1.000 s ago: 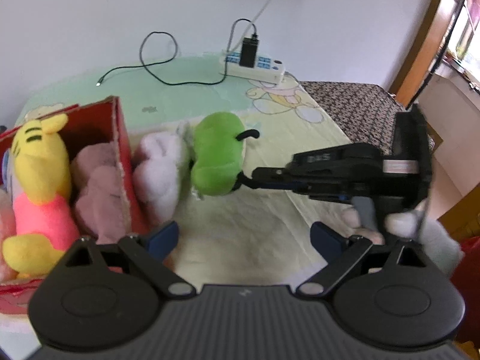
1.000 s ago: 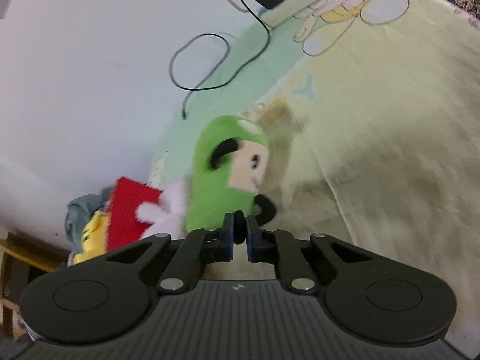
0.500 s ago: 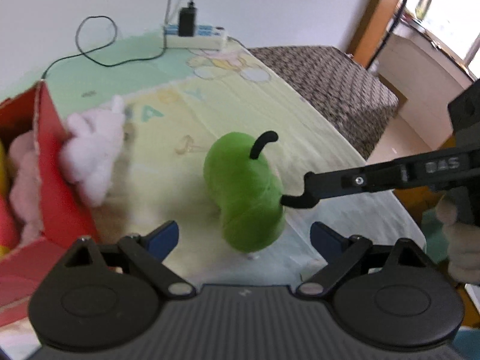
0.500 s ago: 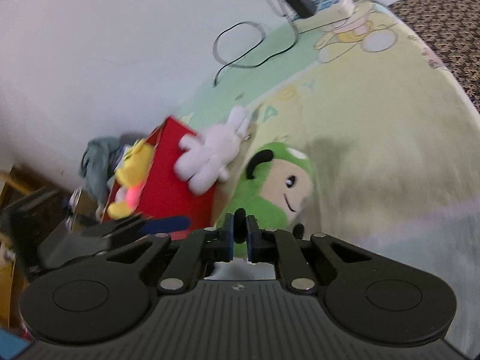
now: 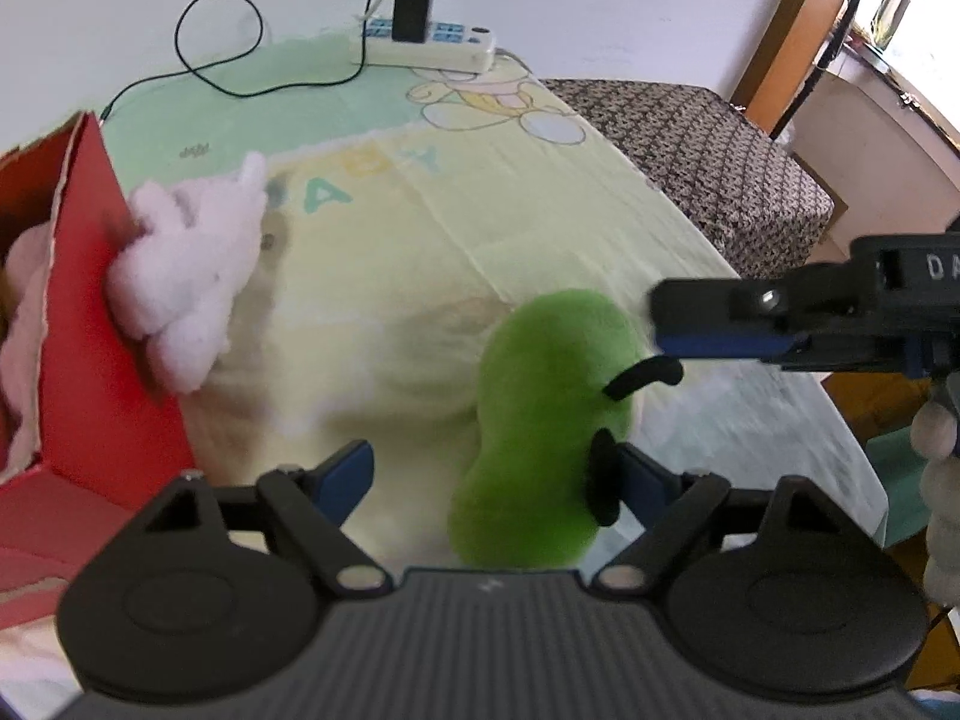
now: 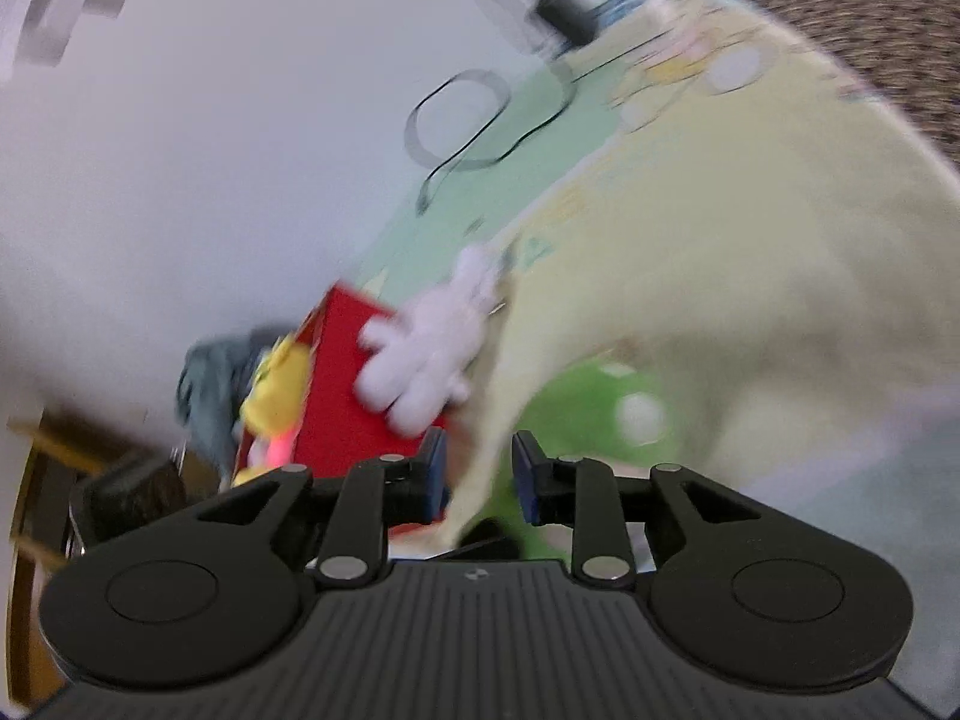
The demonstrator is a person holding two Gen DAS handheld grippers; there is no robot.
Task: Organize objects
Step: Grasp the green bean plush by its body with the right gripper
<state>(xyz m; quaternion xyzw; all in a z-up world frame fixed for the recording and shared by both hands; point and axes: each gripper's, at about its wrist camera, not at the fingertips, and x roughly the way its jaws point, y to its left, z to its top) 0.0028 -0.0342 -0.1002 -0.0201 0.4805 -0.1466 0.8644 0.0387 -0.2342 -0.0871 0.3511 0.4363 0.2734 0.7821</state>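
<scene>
Landmark: red cardboard box [image 5: 90, 360], open-topped, stood at the left edge of the pale yellow and green printed cloth [image 5: 384, 276].
Green toy: green plush toy with black limbs [image 5: 540, 420] lay on the cloth well to the right of the red box, nearer the cloth's right edge.
Left gripper: left gripper [image 5: 486, 480] sat low over the green toy; jaws had just been closing, toy between them. Right blue pad touched the toy's black limb; left pad stood clear of the toy. Jaws moderately wide, nothing clamped.
Right gripper: right gripper [image 6: 477, 474] sat right of the green toy, further from the box; jaws had just been opening, now a narrow gap. A fold of cloth showed in the gap in its own blurred view; could not tell whether the pads touched it. No toy held.
White toy: fluffy white plush toy [image 5: 186, 276] leaned against the box's outer right wall.
Box contents: yellow and pink plush toy [image 6: 276, 396] and pale pink plush toy [image 5: 24, 312] lay inside the box.
Far from box: white power strip with black adapter [image 5: 426, 42] lay at the cloth's far edge by the wall, black cable [image 5: 222, 60] looping from it toward the box.
Hand: gloved hand [image 5: 942, 480] held the right gripper, far right of the box.
</scene>
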